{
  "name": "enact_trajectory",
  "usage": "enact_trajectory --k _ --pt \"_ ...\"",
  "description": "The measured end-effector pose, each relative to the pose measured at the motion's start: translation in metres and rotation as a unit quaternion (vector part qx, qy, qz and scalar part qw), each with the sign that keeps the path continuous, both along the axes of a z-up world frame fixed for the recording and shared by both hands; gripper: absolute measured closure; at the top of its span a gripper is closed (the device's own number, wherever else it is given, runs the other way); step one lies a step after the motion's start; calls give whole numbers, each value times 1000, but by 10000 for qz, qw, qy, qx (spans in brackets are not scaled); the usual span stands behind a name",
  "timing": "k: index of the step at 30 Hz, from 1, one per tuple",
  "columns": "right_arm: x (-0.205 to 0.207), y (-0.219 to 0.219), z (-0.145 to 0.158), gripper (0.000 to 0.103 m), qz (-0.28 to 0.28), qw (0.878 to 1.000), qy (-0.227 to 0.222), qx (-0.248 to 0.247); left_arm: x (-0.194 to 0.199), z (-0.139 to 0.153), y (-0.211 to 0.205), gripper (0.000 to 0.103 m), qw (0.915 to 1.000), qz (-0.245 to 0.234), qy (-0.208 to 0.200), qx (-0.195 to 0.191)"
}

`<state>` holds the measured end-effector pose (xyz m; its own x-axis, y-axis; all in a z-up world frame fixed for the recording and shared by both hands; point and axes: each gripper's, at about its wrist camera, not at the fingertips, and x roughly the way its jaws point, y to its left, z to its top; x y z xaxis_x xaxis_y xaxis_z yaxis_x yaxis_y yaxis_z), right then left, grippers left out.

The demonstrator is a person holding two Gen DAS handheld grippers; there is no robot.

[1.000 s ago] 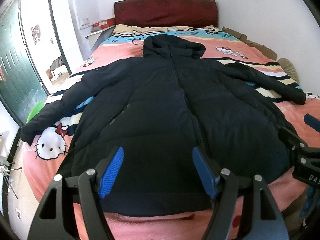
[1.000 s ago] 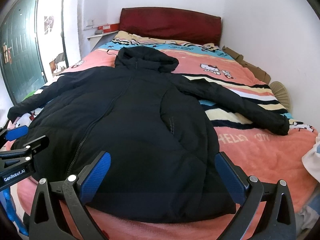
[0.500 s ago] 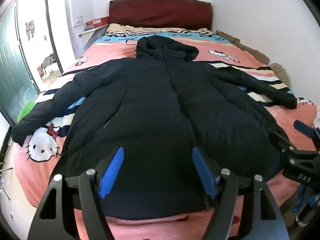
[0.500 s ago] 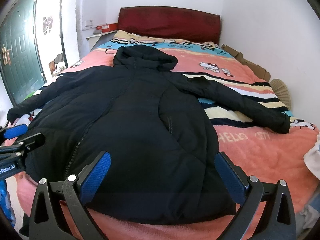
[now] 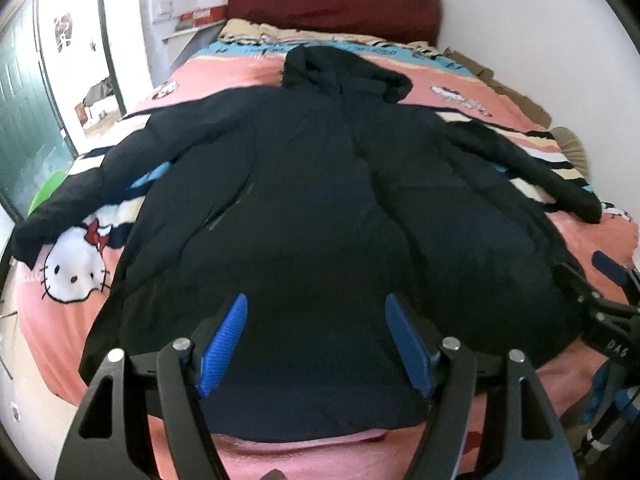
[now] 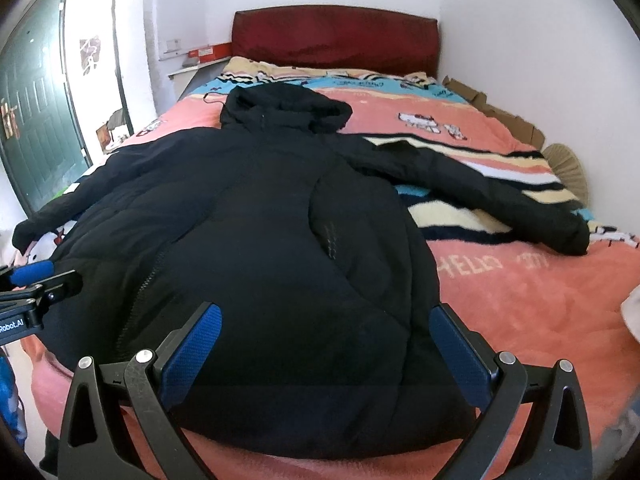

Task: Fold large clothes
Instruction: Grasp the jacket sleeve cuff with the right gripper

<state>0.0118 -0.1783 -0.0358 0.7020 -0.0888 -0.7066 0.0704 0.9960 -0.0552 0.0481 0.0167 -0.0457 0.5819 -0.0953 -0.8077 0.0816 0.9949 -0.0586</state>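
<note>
Black hooded puffer coat (image 5: 320,208), front side up, lies spread flat on the bed with the salmon-pink cartoon-cat blanket (image 5: 60,308). In the left wrist view its hood (image 5: 344,72) points toward the dark red padded headboard (image 5: 332,4), and both sleeves stretch out sideways from the body. The sleeve cuff (image 5: 28,236) on the side of the green door (image 5: 20,112) rests just beside the white cat face printed on the blanket (image 5: 76,272); the other cuff (image 5: 584,204) lies across the striped band of the blanket, on the side of the white wall. The coat's hem sits at the foot end of the bed, farthest from the headboard. The left claw (image 5: 316,340) hovers above that hem with its blue-padded fingers (image 5: 224,344) spread wide and nothing between them. The right claw (image 5: 600,280) shows at the picture's edge, beside the wall-side corner of the hem.

In the right wrist view the coat (image 6: 260,240) fills the middle of the bed (image 6: 520,300), hood (image 6: 284,108) again toward the headboard (image 6: 336,40). The wall-side sleeve (image 6: 480,192) runs out from the shoulder over the striped blanket, its cuff lying above the upside-down lettering. The right claw (image 6: 326,340) is held over the hem on that side, its blue pads (image 6: 460,356) wide apart and gripping nothing. The left claw (image 6: 36,280) is seen at the door-side edge of the coat, its tips apart and empty. A red box (image 6: 208,51) sits on a shelf beside the headboard.
</note>
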Motion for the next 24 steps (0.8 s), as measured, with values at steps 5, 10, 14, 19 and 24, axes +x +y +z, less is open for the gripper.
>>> enact_trajectory --k 5,10,14,19,24 --pt "9 -34 -7 1 -294 9995 41 123 10 -10 9 33 9998 111 147 -51" --pt "25 -106 -6 1 -1210 9925 -10 164 24 -18 13 33 9996 175 201 -20" --pt "42 -168 1 1 -1994 9782 -210 539 31 -26 16 33 9996 156 221 -20" --pt "70 -237 4 1 -2729 9534 -414 1221 38 -31 19 33 9995 153 260 -25" --pt "96 -308 -13 1 -3578 9097 -379 2073 42 -29 25 33 9994 215 265 -85"
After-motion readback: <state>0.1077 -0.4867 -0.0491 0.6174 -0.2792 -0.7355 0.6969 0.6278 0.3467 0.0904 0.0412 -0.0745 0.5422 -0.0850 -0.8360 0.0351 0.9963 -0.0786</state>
